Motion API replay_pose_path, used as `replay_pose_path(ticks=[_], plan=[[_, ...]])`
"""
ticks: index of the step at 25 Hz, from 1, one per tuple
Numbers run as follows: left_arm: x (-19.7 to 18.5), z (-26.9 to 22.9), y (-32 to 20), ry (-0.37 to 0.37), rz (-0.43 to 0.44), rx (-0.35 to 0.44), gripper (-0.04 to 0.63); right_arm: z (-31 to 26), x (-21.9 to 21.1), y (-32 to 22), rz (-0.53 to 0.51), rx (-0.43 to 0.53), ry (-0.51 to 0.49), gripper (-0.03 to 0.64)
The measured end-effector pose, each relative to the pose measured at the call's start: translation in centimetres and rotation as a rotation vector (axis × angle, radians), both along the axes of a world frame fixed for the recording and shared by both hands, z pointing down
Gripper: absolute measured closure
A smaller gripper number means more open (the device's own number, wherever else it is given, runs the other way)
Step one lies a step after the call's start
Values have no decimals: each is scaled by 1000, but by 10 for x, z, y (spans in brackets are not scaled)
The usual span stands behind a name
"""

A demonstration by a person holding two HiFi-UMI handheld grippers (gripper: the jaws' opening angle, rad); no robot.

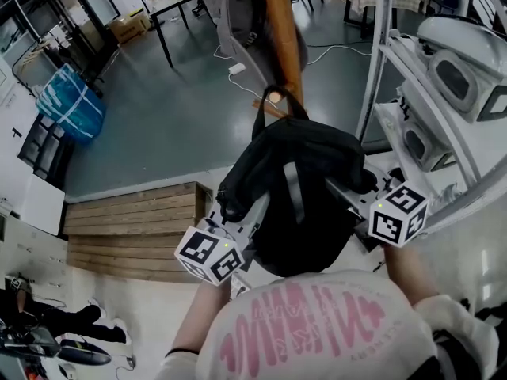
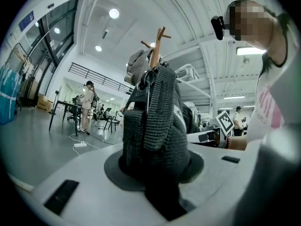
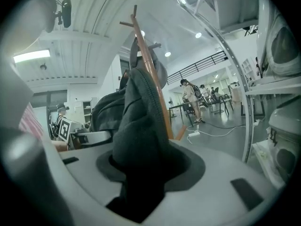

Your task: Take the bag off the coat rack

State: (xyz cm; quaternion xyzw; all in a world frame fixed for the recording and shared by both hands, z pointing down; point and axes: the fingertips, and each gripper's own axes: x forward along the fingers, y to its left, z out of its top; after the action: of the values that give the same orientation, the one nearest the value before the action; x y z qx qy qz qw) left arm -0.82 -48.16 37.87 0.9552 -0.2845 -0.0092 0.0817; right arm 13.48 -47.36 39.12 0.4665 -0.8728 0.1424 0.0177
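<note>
A black backpack (image 1: 297,192) hangs in front of me, its top handle loop (image 1: 277,101) up against the wooden coat rack pole (image 1: 281,30). My left gripper (image 1: 238,216) is shut on the bag's left side, and in the left gripper view ribbed black fabric (image 2: 155,135) fills the jaws. My right gripper (image 1: 348,195) is shut on the bag's right side, where dark padded fabric (image 3: 141,126) sits between its jaws. The rack's pole (image 3: 150,74) rises just behind the bag, and its pegs (image 2: 157,39) show above it. A grey garment (image 1: 230,14) hangs higher on the rack.
A metal shelf frame (image 1: 380,62) holding white moulded shells (image 1: 463,66) stands close on the right. A wooden step platform (image 1: 135,224) lies at lower left. A blue bag (image 1: 71,101), a table (image 1: 174,2) and a floor cable (image 1: 238,70) are farther off. A person (image 2: 87,105) stands by a distant table.
</note>
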Motion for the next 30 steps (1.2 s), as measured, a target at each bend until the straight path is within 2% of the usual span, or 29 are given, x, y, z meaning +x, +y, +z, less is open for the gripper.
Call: replay_pose_path(ticks=[14, 22, 30], plan=[[-16, -26, 35, 14, 27, 44, 491, -27, -18, 40, 30, 39, 23, 442], [-34, -51, 82, 18, 42, 100, 494, -54, -37, 95, 73, 68, 42, 440], [-51, -53, 143, 19, 75, 95, 494, -55, -55, 160, 112, 62, 41, 439]])
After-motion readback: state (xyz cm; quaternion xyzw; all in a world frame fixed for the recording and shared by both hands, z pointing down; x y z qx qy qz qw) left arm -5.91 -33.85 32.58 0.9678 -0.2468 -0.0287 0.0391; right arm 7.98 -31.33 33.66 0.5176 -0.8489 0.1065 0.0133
